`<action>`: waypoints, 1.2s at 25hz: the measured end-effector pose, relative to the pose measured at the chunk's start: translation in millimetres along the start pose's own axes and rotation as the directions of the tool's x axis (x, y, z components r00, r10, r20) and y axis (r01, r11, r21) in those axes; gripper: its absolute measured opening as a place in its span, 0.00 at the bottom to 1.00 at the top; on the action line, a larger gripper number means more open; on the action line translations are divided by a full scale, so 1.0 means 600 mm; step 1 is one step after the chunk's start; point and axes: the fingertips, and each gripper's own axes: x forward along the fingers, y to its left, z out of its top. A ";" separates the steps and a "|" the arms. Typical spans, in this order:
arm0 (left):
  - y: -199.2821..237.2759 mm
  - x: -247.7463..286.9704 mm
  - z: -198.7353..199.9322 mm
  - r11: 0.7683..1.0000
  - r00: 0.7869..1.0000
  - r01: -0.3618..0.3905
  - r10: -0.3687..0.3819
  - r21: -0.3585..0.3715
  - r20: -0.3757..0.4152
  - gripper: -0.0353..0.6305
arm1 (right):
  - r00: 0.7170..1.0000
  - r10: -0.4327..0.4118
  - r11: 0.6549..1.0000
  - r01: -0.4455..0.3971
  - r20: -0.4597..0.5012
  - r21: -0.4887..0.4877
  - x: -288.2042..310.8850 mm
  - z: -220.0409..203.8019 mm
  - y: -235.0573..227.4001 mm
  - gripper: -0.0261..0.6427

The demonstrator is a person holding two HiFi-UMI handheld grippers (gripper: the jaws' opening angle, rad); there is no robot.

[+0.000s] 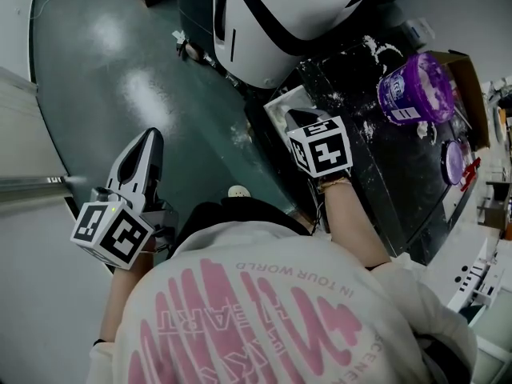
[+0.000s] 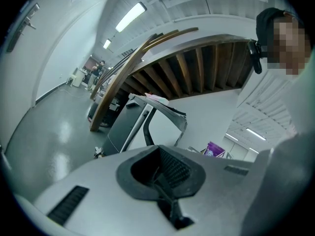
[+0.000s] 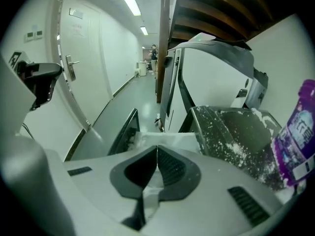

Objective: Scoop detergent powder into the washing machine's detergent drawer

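Grey-green floor [image 1: 120, 70], powder-dusted black surface [image 1: 376, 166]; left gripper [image 1: 149, 138] closed, empty; right gripper [image 1: 294, 120] clamped on thin white handle [image 3: 150, 196] near white detergent drawer [image 3: 164, 140]; purple tub [image 1: 416, 90] nearby.

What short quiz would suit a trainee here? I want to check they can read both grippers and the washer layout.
1. True or false: the left gripper is over the floor, jaws together with nothing between them.
2. Where does the purple detergent tub stand? A) on the floor B) on the powder-dusted black washer top C) inside the drawer
3. What does the right gripper point at?
Key: 1 true; 2 B; 3 the open white detergent drawer, while its jaws pinch a thin white handle, apparently the scoop's.
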 end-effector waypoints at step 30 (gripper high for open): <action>0.018 -0.010 -0.001 1.000 1.000 -0.008 0.009 -0.023 0.013 0.05 | 0.989 -0.146 0.939 0.127 -0.034 -0.319 0.006 -0.010 0.015 0.04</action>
